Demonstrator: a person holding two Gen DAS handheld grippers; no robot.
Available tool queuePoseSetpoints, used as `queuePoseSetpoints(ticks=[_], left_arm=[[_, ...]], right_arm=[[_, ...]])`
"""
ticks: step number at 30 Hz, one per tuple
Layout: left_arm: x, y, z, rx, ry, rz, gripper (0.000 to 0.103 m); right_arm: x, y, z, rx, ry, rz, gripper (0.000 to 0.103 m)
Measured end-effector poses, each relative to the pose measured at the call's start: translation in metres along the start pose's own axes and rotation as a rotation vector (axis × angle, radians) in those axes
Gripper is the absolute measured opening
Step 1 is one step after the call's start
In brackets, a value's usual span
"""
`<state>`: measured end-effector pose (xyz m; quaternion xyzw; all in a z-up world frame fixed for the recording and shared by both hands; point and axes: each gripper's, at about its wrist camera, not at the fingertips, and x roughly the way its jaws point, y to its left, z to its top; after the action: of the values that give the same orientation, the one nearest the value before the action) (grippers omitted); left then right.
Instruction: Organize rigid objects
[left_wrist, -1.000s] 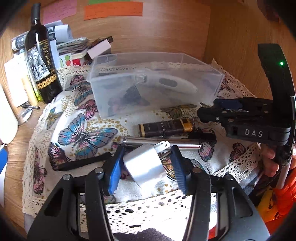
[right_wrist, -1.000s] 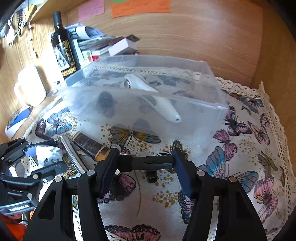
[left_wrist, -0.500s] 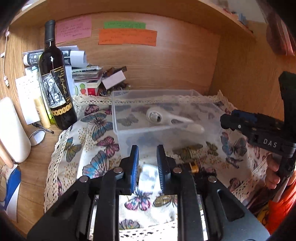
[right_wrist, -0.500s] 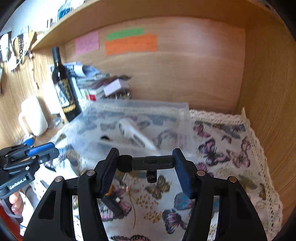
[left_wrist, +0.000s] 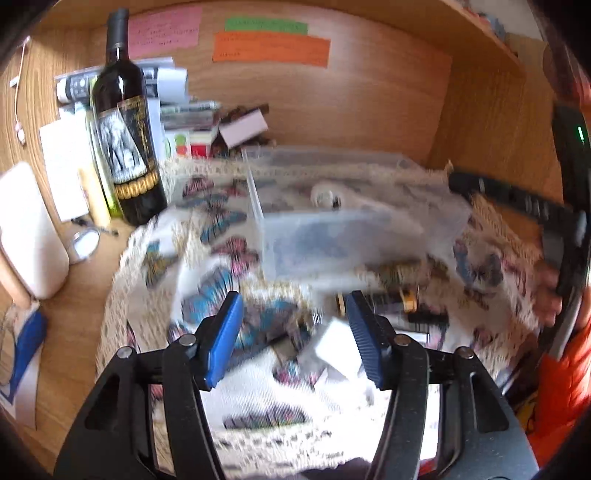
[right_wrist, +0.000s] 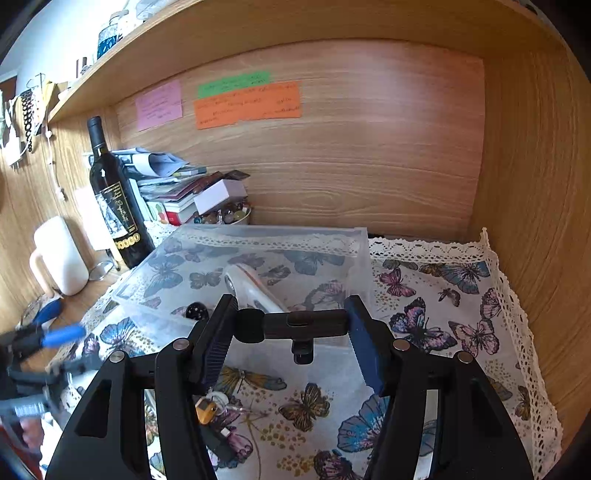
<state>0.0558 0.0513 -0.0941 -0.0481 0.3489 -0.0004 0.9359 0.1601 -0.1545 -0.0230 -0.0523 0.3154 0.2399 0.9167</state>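
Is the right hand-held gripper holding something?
Yes, the right hand-held gripper is shut on a black bar-shaped part spanning both pads above the clear plastic bin.

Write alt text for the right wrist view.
The right gripper holds a black bar-shaped plastic clip crosswise between its jaws, above a clear plastic storage bin on a butterfly-print tablecloth. A dark wine bottle stands at left.

Smeared by motion in the left wrist view: butterfly cloth (left_wrist: 221, 288), white block (left_wrist: 338, 345) beside the right finger, dark items (left_wrist: 406, 299) behind it, unreadable. Blurred too, at the right wrist view's left edge: left gripper (right_wrist: 40, 354). Hidden behind the held black bar (right_wrist: 295, 325): lower end of the white thermometer (right_wrist: 251, 288)
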Motion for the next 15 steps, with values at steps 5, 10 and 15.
queuePoseSetpoints(ticks=[5,10,15], left_arm=[[0.012,-0.015,-0.019,0.045,0.052,-0.028,0.058],[0.027,-0.028,-0.026,0.086,0.085,-0.049,0.056],[0.039,-0.032,-0.03,0.098,0.101,-0.018,0.044]], right_arm=[[0.006,-0.004,0.011,-0.001,-0.021,-0.019,0.056],[0.022,-0.007,0.022,-0.001,-0.016,-0.044,0.056],[0.046,-0.006,0.023,-0.011,0.028,-0.055,0.056]])
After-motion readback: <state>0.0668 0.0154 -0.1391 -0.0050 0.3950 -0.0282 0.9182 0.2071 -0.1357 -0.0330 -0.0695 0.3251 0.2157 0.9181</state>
